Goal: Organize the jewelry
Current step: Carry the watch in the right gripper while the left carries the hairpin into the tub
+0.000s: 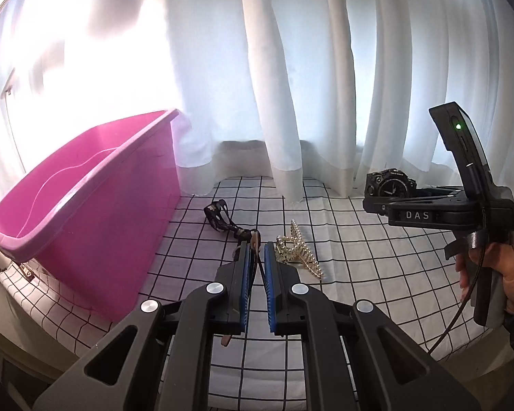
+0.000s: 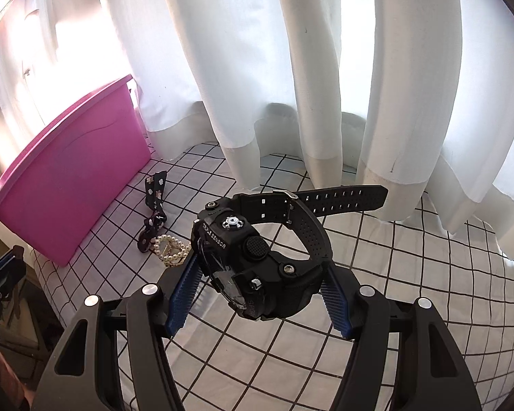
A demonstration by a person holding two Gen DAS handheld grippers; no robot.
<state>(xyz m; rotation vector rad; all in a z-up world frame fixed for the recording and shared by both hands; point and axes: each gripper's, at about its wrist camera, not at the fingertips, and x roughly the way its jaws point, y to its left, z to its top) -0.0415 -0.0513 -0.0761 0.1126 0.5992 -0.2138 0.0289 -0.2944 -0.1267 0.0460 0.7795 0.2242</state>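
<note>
My left gripper (image 1: pixel 257 255) is shut on a thin brown strap piece (image 1: pixel 256 239), held above the checked cloth. My right gripper (image 2: pixel 262 274) is shut on a chunky black sports watch (image 2: pixel 257 257), lifted off the cloth; the watch also shows in the left wrist view (image 1: pixel 390 185). A pearl hair claw (image 1: pixel 296 250) lies on the cloth just right of my left fingers, and shows in the right wrist view (image 2: pixel 171 250). A black patterned band (image 1: pixel 219 217) lies beside the pink tub (image 1: pixel 85 205); it also shows in the right wrist view (image 2: pixel 154 202).
The white black-checked cloth (image 1: pixel 359 274) covers the table. White curtains (image 1: pixel 291 85) hang along the back edge. The pink tub (image 2: pixel 68 185) stands at the left, open on top. The table's left edge drops off near the tub.
</note>
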